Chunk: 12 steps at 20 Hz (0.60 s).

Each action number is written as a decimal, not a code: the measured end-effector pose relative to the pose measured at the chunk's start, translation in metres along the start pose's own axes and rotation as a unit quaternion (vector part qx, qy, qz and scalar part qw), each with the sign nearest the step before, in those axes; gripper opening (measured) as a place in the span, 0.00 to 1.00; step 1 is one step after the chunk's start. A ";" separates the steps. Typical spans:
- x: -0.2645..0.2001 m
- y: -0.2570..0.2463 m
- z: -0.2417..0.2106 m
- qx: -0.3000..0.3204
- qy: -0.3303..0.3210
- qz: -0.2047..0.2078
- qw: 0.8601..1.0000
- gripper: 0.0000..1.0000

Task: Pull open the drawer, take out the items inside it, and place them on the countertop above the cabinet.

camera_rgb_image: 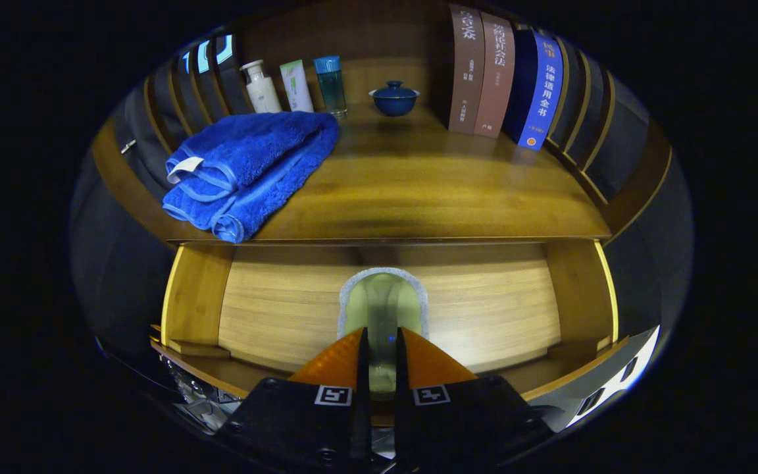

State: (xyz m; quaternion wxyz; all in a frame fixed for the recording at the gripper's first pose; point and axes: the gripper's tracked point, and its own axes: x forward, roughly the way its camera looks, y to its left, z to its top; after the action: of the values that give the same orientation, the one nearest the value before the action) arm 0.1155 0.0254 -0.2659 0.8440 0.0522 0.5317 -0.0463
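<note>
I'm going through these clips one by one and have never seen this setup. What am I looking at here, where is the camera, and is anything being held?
There is no robot arm: a person holds a two-finger gripper, and the camera rides on it, looking forward along the fingers. They reach into an open wooden drawer and are closed on a flat greenish item with a pale rim; both fingers appear to press it. Above is the countertop, carrying a folded blue towel, three toiletry bottles, a blue lidded bowl and upright books.
</note>
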 end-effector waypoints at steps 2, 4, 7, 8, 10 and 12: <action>-0.010 0.004 0.006 0.005 -0.004 0.006 1.000 0.19; -0.022 0.007 0.017 0.007 -0.009 0.010 1.000 0.19; -0.034 0.015 0.035 0.004 -0.012 0.017 1.000 0.19; -0.037 0.017 0.040 0.001 -0.009 0.018 1.000 0.19; -0.044 0.021 0.049 -0.004 -0.013 0.023 1.000 0.19; -0.050 0.020 0.059 -0.013 -0.021 0.021 0.999 0.19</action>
State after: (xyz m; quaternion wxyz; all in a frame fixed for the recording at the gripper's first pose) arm 0.1494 0.0381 -0.1944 0.8565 0.0512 0.5130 -0.0223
